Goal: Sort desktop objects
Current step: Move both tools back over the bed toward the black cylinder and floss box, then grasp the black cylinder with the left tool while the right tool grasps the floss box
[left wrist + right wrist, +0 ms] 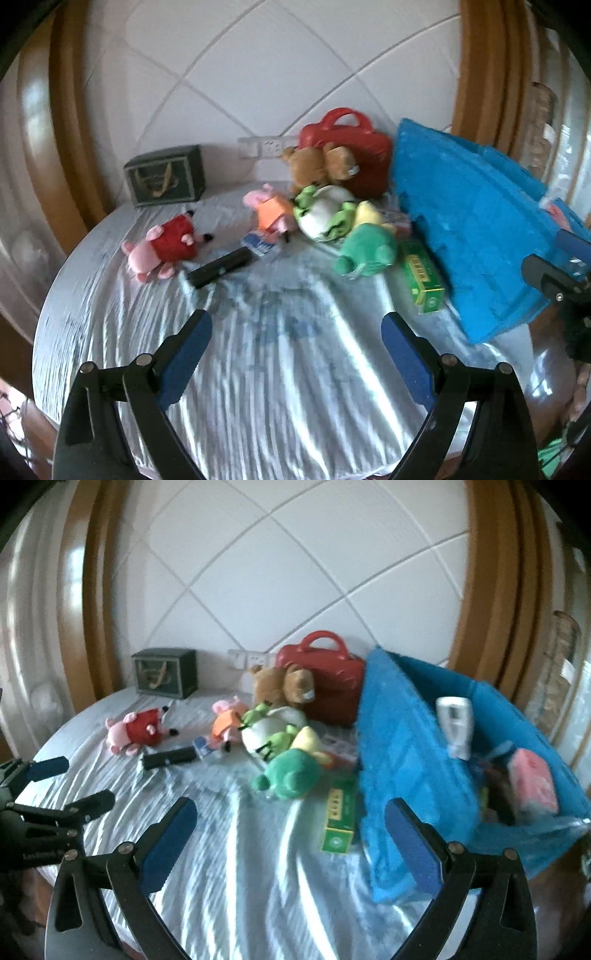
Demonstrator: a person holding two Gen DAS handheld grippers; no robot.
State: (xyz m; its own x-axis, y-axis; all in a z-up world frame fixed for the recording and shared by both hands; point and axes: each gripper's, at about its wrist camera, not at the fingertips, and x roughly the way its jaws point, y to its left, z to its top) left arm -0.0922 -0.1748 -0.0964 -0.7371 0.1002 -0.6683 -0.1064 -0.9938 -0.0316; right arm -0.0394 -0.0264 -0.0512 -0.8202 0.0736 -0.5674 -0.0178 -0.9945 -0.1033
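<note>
On round table (110,332): wrinkled pale cloth (258,849), tiled wall (258,74) behind.

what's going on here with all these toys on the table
A person is sorting a cluttered table with two hand-held grippers. Both the left hand-held gripper and the right hand-held gripper hover open and empty. Plush toys, a green box and a black remote lie loose; the blue bin already holds a few items.

Both tools were black, angular frames. The left gripper (295,321) and right gripper (290,808) had blue pads and silver screws.
</note>
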